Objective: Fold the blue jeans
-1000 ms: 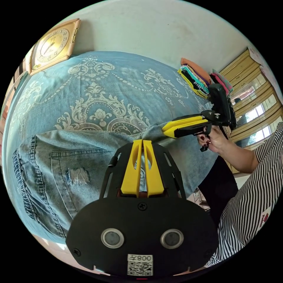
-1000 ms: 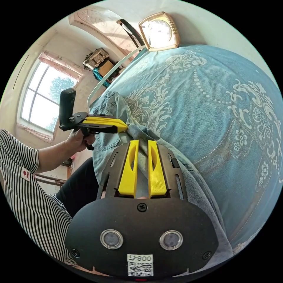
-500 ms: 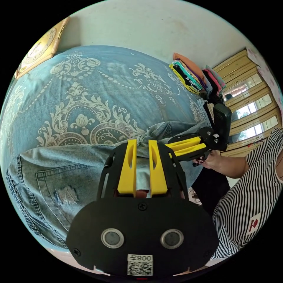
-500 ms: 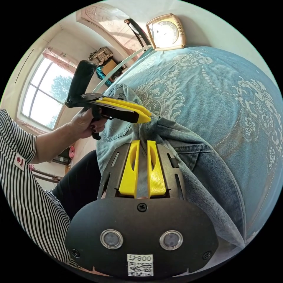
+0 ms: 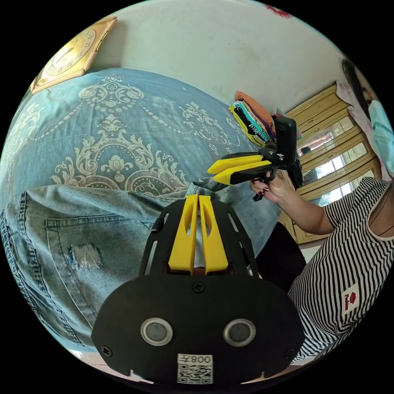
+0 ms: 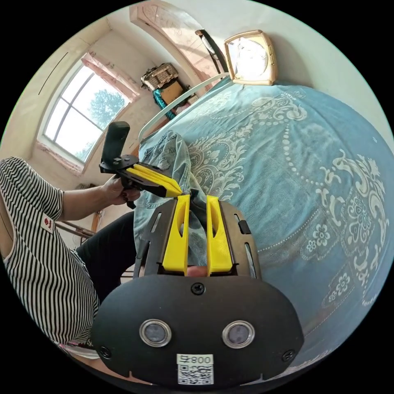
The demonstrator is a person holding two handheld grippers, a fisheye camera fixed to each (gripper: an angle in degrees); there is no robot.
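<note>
The blue jeans (image 5: 82, 230) lie across the patterned blue bedspread (image 5: 123, 123), back pocket with a frayed patch facing up. My left gripper (image 5: 198, 198) is shut on a raised fold of denim at the near edge. My right gripper (image 5: 212, 175) hovers just above and right of that fold, jaws slightly apart and holding nothing. In the right gripper view its own jaws (image 6: 197, 199) stand apart with denim (image 6: 164, 152) behind them. There the left gripper (image 6: 179, 191) pinches the cloth edge beside them.
A gold-framed clock (image 5: 74, 53) leans against the wall at the far bedside. A stack of folded clothes (image 5: 250, 119) sits on the bed's far right corner, beside a wooden cabinet (image 5: 328, 135). The person in a striped shirt (image 5: 349, 266) stands at the bed edge. A window (image 6: 78, 111) is behind.
My left gripper, open half a second ago, has shut on the denim fold. My right gripper has let go of the jeans and lifted off; the lifted denim has dropped away from the right side.
</note>
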